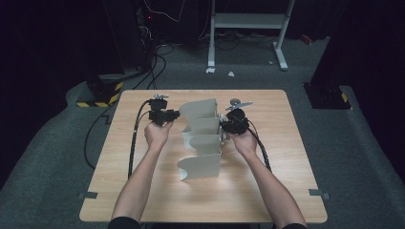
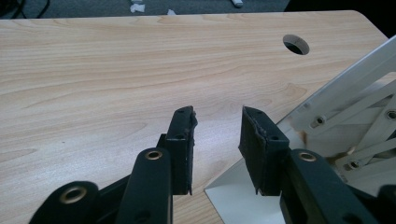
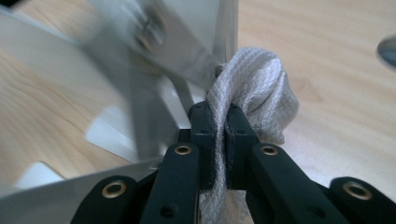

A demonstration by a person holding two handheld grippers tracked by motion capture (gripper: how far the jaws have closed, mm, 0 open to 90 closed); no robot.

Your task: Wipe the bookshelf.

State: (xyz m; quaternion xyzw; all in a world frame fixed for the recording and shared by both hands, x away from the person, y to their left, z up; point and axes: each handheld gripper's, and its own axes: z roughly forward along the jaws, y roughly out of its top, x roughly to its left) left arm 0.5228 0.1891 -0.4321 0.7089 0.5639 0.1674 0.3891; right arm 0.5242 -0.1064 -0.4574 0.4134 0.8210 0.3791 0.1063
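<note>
We see the right claw (image 3: 219, 121) pinching a pale woven cloth (image 3: 254, 88), jaws pressed tight on its fold, right against the white folding rack (image 1: 200, 138) that stands mid-desk (image 1: 267, 191). The rack's metal strut (image 3: 177, 46) crosses just beyond the cloth, blurred. Our left claw (image 2: 217, 135) is spread with nothing between its jaws, hovering over bare wood beside the rack's base, whose riveted scissor arms (image 2: 359, 126) crowd its right side. A round cable hole (image 2: 296, 44) lies farther off in the desk.
</note>
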